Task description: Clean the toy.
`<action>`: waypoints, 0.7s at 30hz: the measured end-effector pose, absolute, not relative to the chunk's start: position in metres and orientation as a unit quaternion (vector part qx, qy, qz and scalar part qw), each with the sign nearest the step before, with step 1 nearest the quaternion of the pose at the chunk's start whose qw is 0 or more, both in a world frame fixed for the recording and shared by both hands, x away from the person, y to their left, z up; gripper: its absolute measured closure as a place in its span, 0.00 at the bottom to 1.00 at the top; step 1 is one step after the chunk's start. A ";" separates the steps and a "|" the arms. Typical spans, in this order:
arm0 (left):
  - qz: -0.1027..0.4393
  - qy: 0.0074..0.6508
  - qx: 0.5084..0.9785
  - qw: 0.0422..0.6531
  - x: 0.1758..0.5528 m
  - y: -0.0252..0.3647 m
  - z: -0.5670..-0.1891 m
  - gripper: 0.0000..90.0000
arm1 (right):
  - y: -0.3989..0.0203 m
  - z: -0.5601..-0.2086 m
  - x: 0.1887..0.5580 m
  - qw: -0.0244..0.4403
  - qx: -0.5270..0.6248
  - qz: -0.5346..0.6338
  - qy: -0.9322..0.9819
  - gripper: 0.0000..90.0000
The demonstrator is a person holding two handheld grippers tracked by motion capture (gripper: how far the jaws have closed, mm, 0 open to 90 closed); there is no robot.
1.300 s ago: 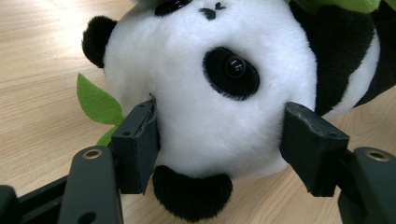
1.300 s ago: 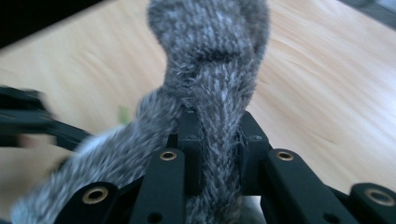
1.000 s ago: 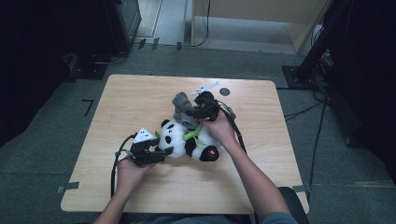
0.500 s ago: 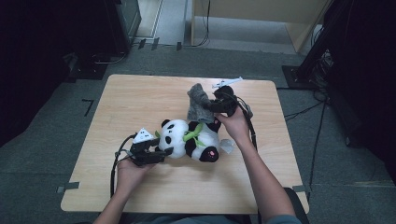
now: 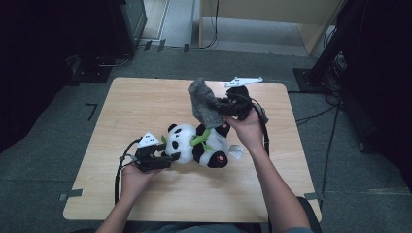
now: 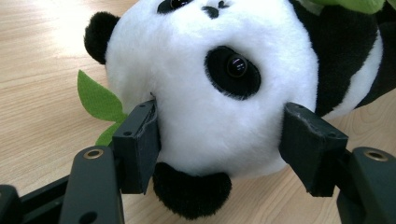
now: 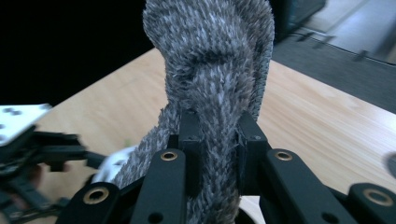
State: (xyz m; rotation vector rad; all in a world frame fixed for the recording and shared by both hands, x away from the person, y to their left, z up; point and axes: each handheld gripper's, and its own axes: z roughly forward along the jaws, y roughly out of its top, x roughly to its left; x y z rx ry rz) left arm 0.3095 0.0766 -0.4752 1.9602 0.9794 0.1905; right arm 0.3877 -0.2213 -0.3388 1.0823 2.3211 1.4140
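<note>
Wooden table (image 5: pixel 145 104), grey floor (image 5: pixel 53 145), black cabinet (image 5: pixel 128 22), floor cables (image 5: pixel 311 116)

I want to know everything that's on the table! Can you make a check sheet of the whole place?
Surface: wooden table, bare wood around the toys.
Job's things: panda plush lying on the table; fuzzy grey cloth lifted above it.
Clutter: small pale thing beside the panda, too small to tell.
Grippers: left tongs on either side of the panda's head; right tongs pinching the grey cloth.
Cables: black cable trailing from the left tongs; more cables on the floor.
Surroundings: grey carpet, dark equipment, wooden furniture behind.
</note>
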 end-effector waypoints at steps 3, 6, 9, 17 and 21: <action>0.079 0.396 0.794 0.454 0.309 0.076 -0.475 0.37 | -0.201 -0.340 0.381 0.086 0.346 0.486 0.798 0.86; 0.081 0.395 0.795 0.454 0.309 0.077 -0.475 0.37 | -0.181 -0.344 0.374 0.066 0.322 0.487 0.809 0.86; 0.081 0.393 0.794 0.456 0.308 0.077 -0.476 0.37 | -0.163 -0.349 0.367 0.051 0.304 0.492 0.814 0.86; 0.084 0.391 0.796 0.453 0.307 0.077 -0.475 0.37 | -0.134 -0.385 0.372 0.015 0.306 0.451 0.838 0.86; 0.083 0.394 0.795 0.453 0.308 0.076 -0.475 0.37 | -0.134 -0.397 0.376 0.028 0.309 0.423 0.851 0.85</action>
